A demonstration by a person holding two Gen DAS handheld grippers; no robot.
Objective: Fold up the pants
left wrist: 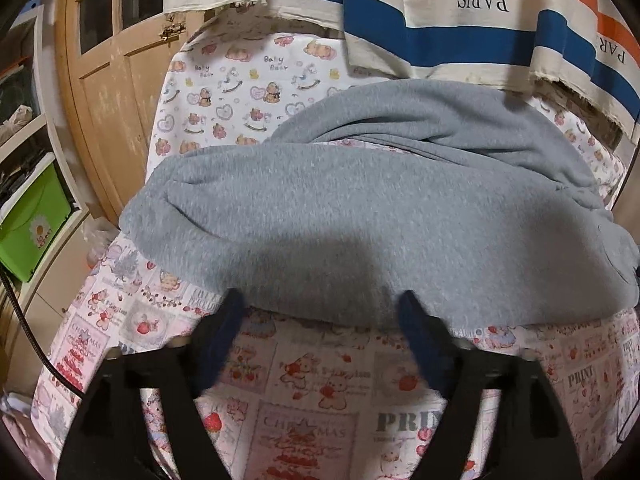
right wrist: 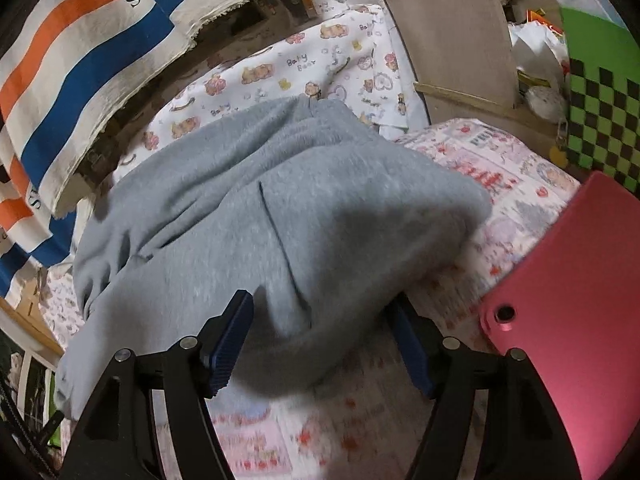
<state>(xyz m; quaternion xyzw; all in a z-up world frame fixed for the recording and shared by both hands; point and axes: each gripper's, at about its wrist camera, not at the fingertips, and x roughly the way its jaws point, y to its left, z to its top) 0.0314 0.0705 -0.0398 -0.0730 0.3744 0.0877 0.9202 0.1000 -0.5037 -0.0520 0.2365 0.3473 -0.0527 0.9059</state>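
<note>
Patterned sheets (left wrist: 312, 380) covered the work surface, with a striped cloth (left wrist: 440, 20) hanging at the far side and a wooden door (left wrist: 116, 56) on the left. On the sheets lay the grey pants (left wrist: 360, 216), bunched into a loose mound with the near hem running across in front of both tools.

In the left wrist view the left gripper (left wrist: 322, 308) stood wide, its tips just at the near edge of the fabric, nothing pinched. In the right wrist view the right gripper (right wrist: 320, 320) was also spread, with a fold of the pants lying between its jaws; the pads did not appear to press on it. A pink slab (right wrist: 568, 312) sat close on the right.

To do this step well, each gripper would probably need to slide under the hem and close on a single layer. Both should likely lift together, keeping the edge taut, so the fold lands square. Grabbing a thick bunch risked a crooked crease.
</note>
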